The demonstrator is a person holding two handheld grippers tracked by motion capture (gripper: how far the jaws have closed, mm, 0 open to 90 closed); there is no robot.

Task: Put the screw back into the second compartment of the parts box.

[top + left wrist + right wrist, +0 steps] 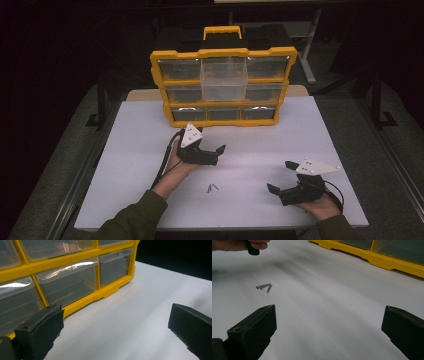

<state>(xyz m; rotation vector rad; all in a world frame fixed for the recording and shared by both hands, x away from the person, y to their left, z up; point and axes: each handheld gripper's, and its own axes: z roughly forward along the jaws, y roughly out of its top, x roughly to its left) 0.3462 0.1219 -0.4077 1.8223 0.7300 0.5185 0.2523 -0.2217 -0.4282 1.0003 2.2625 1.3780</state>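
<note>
Right tongs (pixel 280 176), nearest the person, held low over the white counter (pixel 260 210) at its right side, jaws spread wide and empty. In the right gripper view the same jaws stand apart at the bottom corners, with bare counter between them. Screws (pixel 212 188), a small cluster, lie on the counter between the two hands, nearer the left one, apart from both tongs; in the right gripper view they lie beyond the left-hand jaw (pixel 263 286). Left tongs (pixel 212 142), farther in and just beyond the screws, jaws likewise spread wide and holding nothing, aimed toward the organizer. Organizer (pixel 223 86), yellow-framed with clear drawers in three rows, stands upright at the counter's far edge; one drawer (pixel 223 79) in the top row's middle is pulled forward. In the left gripper view its bottom drawers are close ahead.
</note>
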